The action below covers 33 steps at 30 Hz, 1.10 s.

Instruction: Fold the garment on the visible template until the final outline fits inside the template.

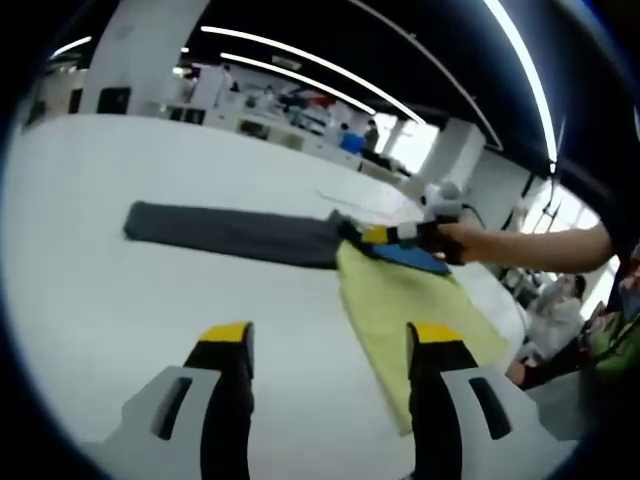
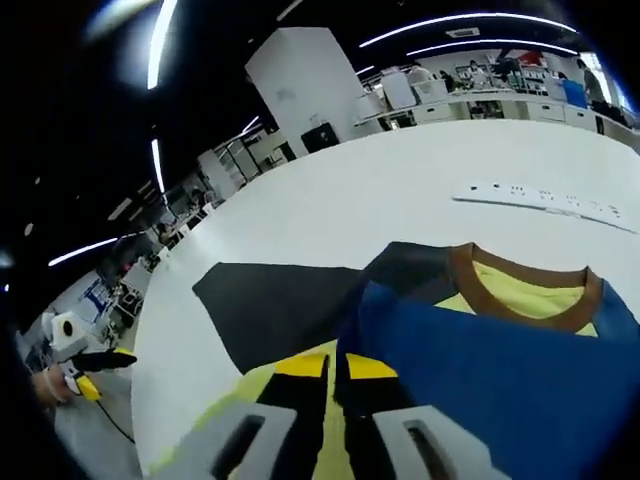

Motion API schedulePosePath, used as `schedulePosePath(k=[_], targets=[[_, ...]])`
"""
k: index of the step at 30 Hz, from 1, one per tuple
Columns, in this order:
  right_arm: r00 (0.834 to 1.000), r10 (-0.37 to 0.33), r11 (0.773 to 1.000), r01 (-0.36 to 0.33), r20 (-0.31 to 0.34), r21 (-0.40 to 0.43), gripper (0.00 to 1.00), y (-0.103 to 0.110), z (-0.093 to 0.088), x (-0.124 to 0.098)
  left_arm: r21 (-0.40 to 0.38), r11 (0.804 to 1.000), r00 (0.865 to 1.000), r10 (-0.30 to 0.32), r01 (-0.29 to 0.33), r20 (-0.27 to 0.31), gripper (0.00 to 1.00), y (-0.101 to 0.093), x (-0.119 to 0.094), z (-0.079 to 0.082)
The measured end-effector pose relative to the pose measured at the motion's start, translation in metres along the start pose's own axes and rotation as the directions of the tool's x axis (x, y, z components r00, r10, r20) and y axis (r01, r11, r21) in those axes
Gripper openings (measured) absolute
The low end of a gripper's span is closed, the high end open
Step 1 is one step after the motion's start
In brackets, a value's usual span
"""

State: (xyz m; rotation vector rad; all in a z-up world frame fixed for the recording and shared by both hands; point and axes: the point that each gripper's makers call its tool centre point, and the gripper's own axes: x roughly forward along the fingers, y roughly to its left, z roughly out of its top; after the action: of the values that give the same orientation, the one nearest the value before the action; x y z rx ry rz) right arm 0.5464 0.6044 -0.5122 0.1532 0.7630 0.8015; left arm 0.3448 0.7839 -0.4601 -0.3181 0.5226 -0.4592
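While right gripper (image 2: 335,372) pinches blue panel edge of garment (image 2: 500,340), jaws nearly closed on cloth, I keep left gripper (image 1: 330,350) wide apart, holding nothing, hovering over worktop (image 1: 90,300). Garment lies at 1 o'clock from left gripper, dark sleeve (image 1: 230,232) stretched toward 10. Risk, I judge: thin pinch slips mid-fold, or unpinned yellow body (image 1: 410,310) drags, skewing outline.

White table (image 1: 100,300): garment (image 1: 410,300), power strip (image 2: 545,200) lying flat.

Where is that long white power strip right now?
In the right gripper view, the power strip lies on the white table, upper right, beyond the garment's brown collar.
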Motion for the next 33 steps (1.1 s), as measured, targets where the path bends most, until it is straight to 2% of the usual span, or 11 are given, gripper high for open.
schedulePosePath(k=[4,5,8,12,15,19,22,30,33], targets=[[0.999,-0.033,0.998,0.035,0.037,-0.059,0.44,-0.006,0.004,-0.003,0.002,1.000,1.000,-0.002,0.002,-0.004,0.58,-0.001,0.001,-0.001],[0.999,-0.031,0.998,0.033,0.032,-0.049,0.48,-0.006,0.002,-0.005,0.003,1.000,1.000,-0.004,0.004,-0.004,0.58,-0.001,0.001,-0.001],[0.999,-0.027,0.998,0.029,0.040,-0.051,0.52,-0.007,0.002,-0.009,0.005,1.000,1.000,-0.006,0.006,-0.005,0.58,-0.002,0.001,-0.001],[0.996,-0.055,0.996,0.060,0.076,-0.073,0.75,-0.012,0.006,-0.015,0.007,1.000,1.000,-0.006,0.006,-0.007,0.58,-0.002,0.001,0.000],[0.995,-0.059,0.994,0.066,0.080,-0.084,0.78,-0.013,0.006,-0.020,0.007,1.000,1.000,-0.006,0.006,-0.005,0.58,-0.002,0.002,0.001],[0.992,-0.083,0.992,0.092,0.100,-0.090,0.92,-0.019,0.006,-0.027,0.008,1.000,1.000,-0.009,0.009,-0.007,0.58,-0.004,0.006,0.002],[0.990,-0.092,0.990,0.103,0.107,-0.099,0.98,-0.021,0.007,-0.032,0.009,1.000,1.000,-0.010,0.010,-0.008,0.58,-0.003,0.009,0.006],[0.988,-0.098,0.988,0.110,0.116,-0.106,0.99,-0.026,0.008,-0.051,0.017,1.000,1.000,-0.011,0.011,0.001,0.57,0.004,0.015,0.021],[0.987,-0.107,0.984,0.123,0.116,-0.132,0.99,-0.028,0.007,-0.061,0.013,1.000,1.000,-0.006,0.006,0.002,0.57,0.006,0.017,0.025]])
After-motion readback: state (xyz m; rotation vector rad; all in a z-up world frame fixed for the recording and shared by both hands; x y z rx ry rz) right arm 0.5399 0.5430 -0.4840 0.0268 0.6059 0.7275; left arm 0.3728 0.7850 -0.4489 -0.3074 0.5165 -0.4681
